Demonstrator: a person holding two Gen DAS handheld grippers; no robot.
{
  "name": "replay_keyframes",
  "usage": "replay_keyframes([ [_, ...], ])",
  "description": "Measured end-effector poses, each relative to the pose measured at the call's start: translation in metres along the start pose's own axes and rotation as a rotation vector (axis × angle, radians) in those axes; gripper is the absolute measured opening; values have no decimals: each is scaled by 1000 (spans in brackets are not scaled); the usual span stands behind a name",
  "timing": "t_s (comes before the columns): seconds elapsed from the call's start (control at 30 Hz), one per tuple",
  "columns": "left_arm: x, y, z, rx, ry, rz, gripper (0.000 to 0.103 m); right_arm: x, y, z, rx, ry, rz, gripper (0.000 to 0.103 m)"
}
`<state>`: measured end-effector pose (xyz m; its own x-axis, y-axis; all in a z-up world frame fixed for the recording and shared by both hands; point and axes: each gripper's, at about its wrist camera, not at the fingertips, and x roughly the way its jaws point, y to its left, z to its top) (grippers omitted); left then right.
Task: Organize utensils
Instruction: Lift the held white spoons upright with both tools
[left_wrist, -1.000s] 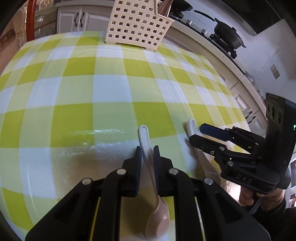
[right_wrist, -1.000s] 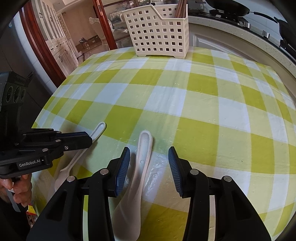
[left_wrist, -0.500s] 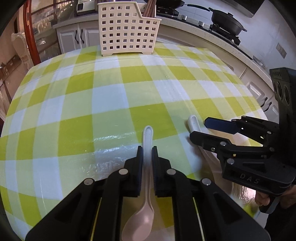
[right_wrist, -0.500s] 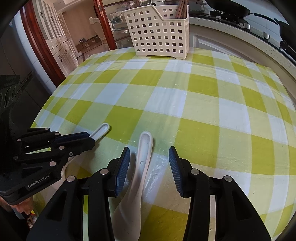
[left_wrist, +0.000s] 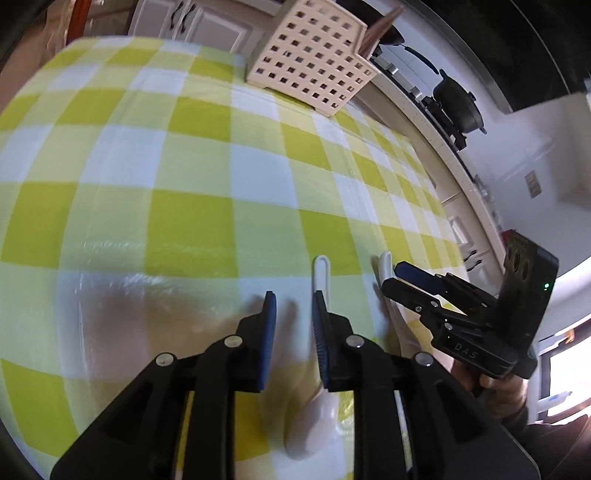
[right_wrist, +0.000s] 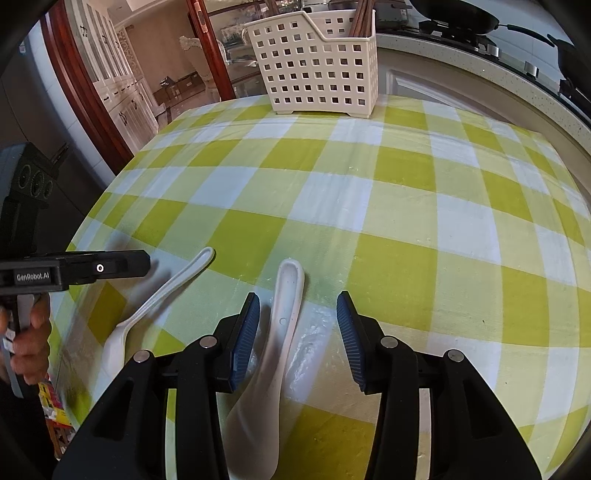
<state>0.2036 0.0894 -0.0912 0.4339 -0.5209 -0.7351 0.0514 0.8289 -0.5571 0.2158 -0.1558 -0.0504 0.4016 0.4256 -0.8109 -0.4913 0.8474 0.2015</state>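
Two pale spoons lie side by side near the front edge of a green-and-white checked tablecloth (right_wrist: 399, 177), handles pointing toward a perforated white caddy (right_wrist: 317, 70) at the table's far side, as a person works a gripper in each hand. The slim spoon (right_wrist: 162, 295) rests flat on the cloth; the left gripper (left_wrist: 293, 314) is beside it with jaws opening and nothing between them, the spoon's handle running just outside one finger. The broader spoon (right_wrist: 284, 306) lies between the jaws of the right gripper (right_wrist: 297, 314), which stand apart on either side and do not press on it. Neither spoon appears to be held. To do the pick-up well, each claw would likely need to be centred over its handle before closing, low enough that the pads catch the thin handle and do not skid over it, and square to it so the spoon does not twist out. Counted here: two spoons, two grippers, one caddy, which holds what look like dark chopsticks (right_wrist: 360, 18), too bunched to count, and one hand (right_wrist: 29, 336) showing below the left gripper
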Motion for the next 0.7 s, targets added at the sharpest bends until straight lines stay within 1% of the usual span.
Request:
replay_keyframes([
  [0.17, 10, 0, -8, -9, 63, -93, 18, 0, 1, 0, -3, 1, -6, 43],
  [0.27, 16, -3, -7, -9, 65, -109, 17, 0, 2, -1, 2, 0, -13, 43],
  [0.33, 22, -7, -4, 0, 64, -99, 12, 0, 2, -1, 10, -1, -14, 43],
  [0.37, 24, -9, -2, 6, 66, -97, 12, 0, 2, -2, 11, -1, -15, 43],
  [0.4, 26, -11, -1, 15, 67, -82, 10, 0, 3, -2, 10, 0, -17, 43],
  [0.47, 29, -26, -2, 90, 52, -13, 9, -1, 3, -4, 16, 0, -18, 43],
  [0.5, 31, -45, -6, 174, 28, 77, 9, -1, 3, -4, 18, -1, -20, 43],
  [0.53, 31, -57, -8, 226, 4, 143, 5, -1, 4, -4, 18, -2, -25, 43],
  [0.57, 32, -73, -10, 285, -37, 241, 3, -1, 5, -4, 16, -2, -29, 43],
  [0.67, 33, -90, -3, 342, -148, 408, 3, 0, 5, -3, 24, -4, -33, 43],
  [0.7, 38, -90, 1, 355, -150, 436, 3, 1, 5, -2, 28, -5, -36, 43],
])
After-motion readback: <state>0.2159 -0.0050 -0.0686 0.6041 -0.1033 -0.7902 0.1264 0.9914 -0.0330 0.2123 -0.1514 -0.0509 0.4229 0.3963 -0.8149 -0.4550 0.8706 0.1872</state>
